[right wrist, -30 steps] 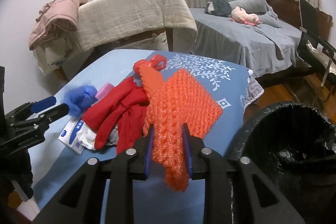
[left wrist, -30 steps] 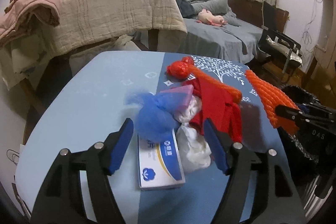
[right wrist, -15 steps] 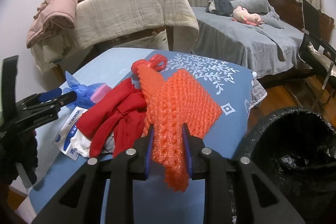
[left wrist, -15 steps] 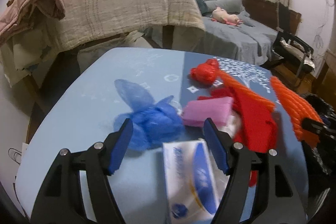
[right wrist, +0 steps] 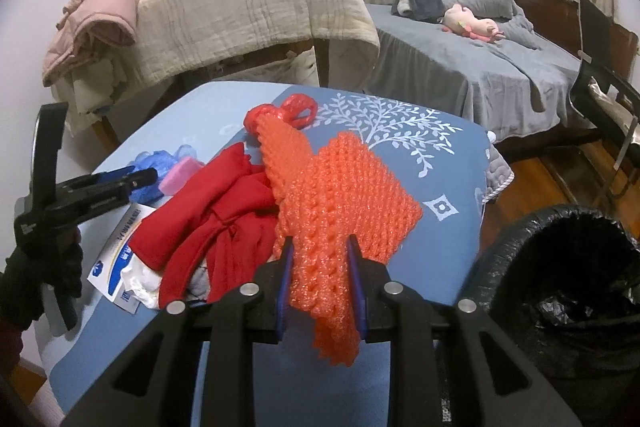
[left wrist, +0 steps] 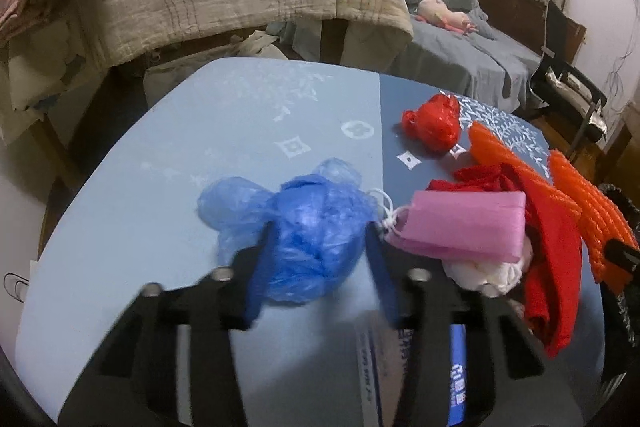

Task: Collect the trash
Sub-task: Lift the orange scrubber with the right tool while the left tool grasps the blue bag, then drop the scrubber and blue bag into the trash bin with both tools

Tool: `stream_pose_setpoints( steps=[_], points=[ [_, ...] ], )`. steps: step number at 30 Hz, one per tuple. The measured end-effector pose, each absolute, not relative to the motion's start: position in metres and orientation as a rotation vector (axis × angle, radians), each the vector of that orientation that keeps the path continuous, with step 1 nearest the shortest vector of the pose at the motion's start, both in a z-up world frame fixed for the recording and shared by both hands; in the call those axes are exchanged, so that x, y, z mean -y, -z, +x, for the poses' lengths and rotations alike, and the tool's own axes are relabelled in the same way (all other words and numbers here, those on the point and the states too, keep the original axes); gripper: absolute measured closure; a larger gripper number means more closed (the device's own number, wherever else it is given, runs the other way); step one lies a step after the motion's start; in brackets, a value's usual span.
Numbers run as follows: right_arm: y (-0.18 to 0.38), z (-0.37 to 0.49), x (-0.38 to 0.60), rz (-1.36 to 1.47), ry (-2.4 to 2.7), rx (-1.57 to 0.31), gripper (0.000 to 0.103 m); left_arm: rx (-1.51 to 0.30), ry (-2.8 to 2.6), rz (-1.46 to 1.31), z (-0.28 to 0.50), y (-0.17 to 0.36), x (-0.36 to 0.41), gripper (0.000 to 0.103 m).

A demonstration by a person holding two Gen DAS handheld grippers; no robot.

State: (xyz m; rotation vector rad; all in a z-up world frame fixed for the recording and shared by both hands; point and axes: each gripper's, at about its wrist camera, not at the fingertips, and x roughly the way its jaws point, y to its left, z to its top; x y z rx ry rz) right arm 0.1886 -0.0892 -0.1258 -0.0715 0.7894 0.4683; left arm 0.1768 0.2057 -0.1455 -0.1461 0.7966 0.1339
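Observation:
A crumpled blue plastic bag (left wrist: 312,211) lies on the blue table (left wrist: 240,131). My left gripper (left wrist: 320,231) is around it with its jaws closing, and the pads touch the bag's two sides. Seen from the right wrist, the left gripper (right wrist: 140,179) reaches in from the left. My right gripper (right wrist: 320,247) is shut on an orange foam net (right wrist: 344,187), which drapes over the table's near edge. A pink face mask (left wrist: 460,223), a red cloth (left wrist: 552,243), white tissue (left wrist: 480,271) and a red plastic bag (left wrist: 434,123) lie to the right of the blue bag.
A blue-and-white carton (right wrist: 116,259) lies flat under the red cloth near the table's front. A bin lined with a black bag (right wrist: 568,287) stands off the table's right edge. Behind the table are a blanket-draped chair (right wrist: 248,7) and a bed (right wrist: 480,59).
My left gripper moved forward and to the left, from over the carton to the blue bag, and its jaws narrowed onto it. The right gripper kept its hold on the orange net.

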Motion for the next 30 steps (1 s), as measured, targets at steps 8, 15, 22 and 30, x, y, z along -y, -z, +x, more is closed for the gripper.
stream_pose_setpoints(
  steps=[8, 15, 22, 30],
  points=[
    [0.118, 0.186, 0.091, -0.071, -0.457, -0.769, 0.078, -0.765, -0.126, -0.155, 0.174, 0.138, -0.213, 0.101],
    [0.099, 0.177, 0.102, -0.06, -0.444, -0.72, 0.078, -0.685, -0.107, -0.159, 0.155, 0.102, -0.197, 0.102],
    [0.076, 0.165, 0.128, -0.04, -0.413, -0.67, 0.078, -0.622, -0.018, -0.152, 0.14, 0.065, -0.155, 0.102],
    [0.064, 0.152, 0.18, -0.013, -0.314, -0.647, 0.078, -0.559, 0.144, -0.129, 0.131, 0.031, -0.087, 0.102]
  ],
)
